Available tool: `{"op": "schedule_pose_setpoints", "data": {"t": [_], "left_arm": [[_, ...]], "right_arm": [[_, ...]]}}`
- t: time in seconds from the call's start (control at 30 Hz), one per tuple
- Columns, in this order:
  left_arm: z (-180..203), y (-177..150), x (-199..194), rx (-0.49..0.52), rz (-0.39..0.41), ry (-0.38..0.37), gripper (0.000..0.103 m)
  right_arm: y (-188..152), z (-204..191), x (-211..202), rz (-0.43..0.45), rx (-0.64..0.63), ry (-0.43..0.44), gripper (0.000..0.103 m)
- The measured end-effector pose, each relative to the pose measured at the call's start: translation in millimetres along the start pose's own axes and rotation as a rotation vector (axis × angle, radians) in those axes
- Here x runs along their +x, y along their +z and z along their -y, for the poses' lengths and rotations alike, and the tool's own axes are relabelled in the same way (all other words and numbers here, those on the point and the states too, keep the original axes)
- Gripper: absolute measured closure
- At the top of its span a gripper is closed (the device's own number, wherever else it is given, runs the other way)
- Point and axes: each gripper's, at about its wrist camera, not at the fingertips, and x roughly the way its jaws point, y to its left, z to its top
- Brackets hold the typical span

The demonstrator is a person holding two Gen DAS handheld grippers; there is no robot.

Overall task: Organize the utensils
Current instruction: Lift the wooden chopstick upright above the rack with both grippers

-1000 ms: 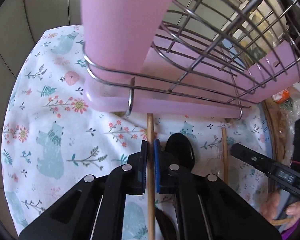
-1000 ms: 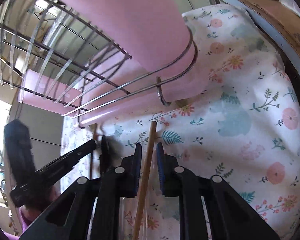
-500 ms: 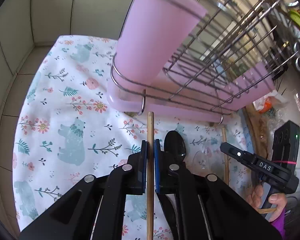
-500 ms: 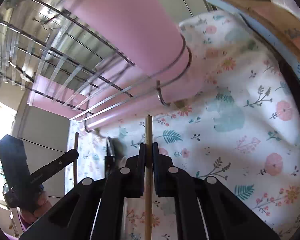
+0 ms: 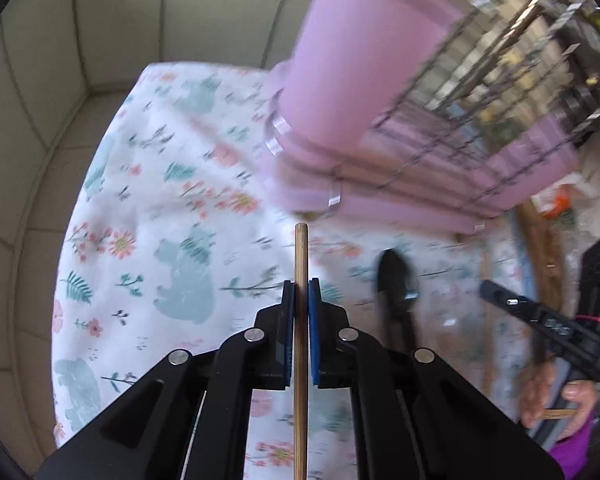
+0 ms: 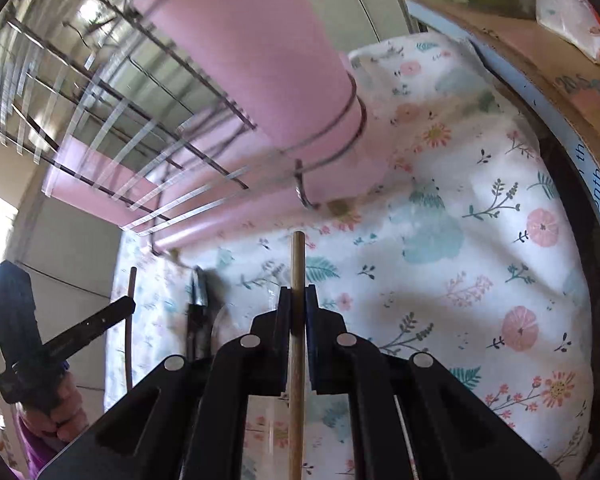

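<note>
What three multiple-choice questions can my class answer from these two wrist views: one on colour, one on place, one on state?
1. What colour is the cup in the wire rack?
A green B pink C white
2. Where does the black spoon lie?
A on the floral cloth B in the cup C in the rack
3. What state is the left gripper in?
A open and empty B shut on the spoon C shut on a chopstick

Key: 1 B, the cup's wall is plainly pink. 2 A, the spoon rests flat on the cloth beside the gripper. 3 C, both pads press the chopstick.
</note>
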Motion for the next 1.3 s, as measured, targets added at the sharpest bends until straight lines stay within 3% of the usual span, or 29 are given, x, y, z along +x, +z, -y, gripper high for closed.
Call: {"op": "schedule_pose_setpoints", "data": {"t": [0.37, 0.47, 0.53, 0.67, 0.87, 1.07, 1.3], "left_arm": [[2, 21, 36, 0.068, -0.237, 0.094, 0.096], [5, 27, 40, 0.087, -0.268, 0.115, 0.096], [6, 27, 40, 0.091, -0.256, 0.122, 0.096], [5, 21, 34, 0.094, -0.198, 0.103, 0.097], [-1, 6, -12, 0.048, -0.065, -0.008, 0.097], [1, 1, -90, 0.058, 0.211, -0.067, 0.097], [16, 25, -169, 0.039, 0.486, -0.123, 0.097]], "right_arm": [[17, -10, 38, -0.260, -0.060, -0.030, 0.089], [24, -6, 42, -0.298, -0.044, -0.010, 0.091], [26, -2, 45, -0.287, -0.018, 0.007, 0.097], [19, 4, 39, -0.230, 0.011, 0.048, 0.097], [9, 1, 5, -0.094, -0.011, 0.084, 0.097], [9, -23, -64, 0.154, -0.098, 0.127, 0.097], [22, -52, -156, 0.454, -0.187, 0.170, 0.097]]}}
